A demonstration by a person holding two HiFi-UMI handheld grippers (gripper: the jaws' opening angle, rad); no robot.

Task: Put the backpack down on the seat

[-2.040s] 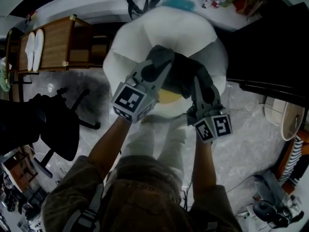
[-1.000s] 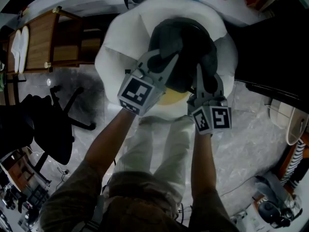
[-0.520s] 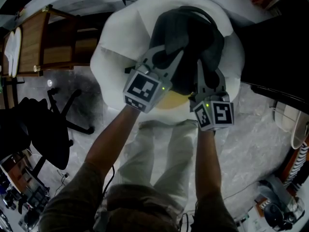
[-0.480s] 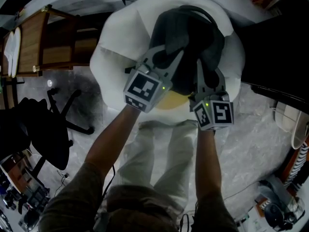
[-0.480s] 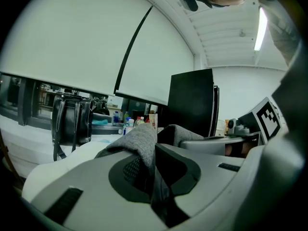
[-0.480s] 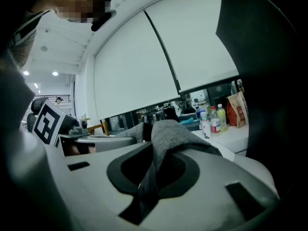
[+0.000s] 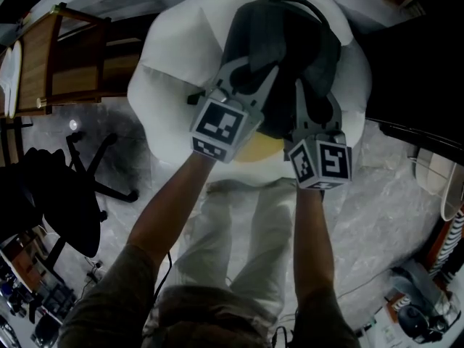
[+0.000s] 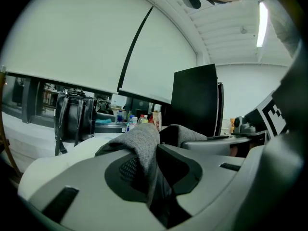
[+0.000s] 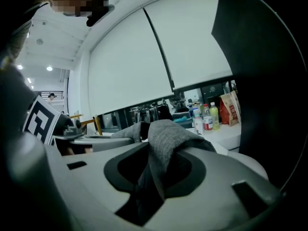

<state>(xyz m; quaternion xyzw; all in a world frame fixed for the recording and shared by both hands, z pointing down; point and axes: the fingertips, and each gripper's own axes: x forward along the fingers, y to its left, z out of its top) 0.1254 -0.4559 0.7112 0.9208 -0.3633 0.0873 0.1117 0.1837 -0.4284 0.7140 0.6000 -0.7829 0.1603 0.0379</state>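
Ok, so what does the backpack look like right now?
The backpack is dark grey, soft woven-looking cloth with a black loop at its far end. It rests on the white puffy seat. The left gripper and right gripper each have a fold of its cloth between their jaws, which are opening.

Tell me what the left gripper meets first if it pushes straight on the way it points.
The backpack: its fabric already sits between the left gripper's opening jaws; past that, likely the white seat.
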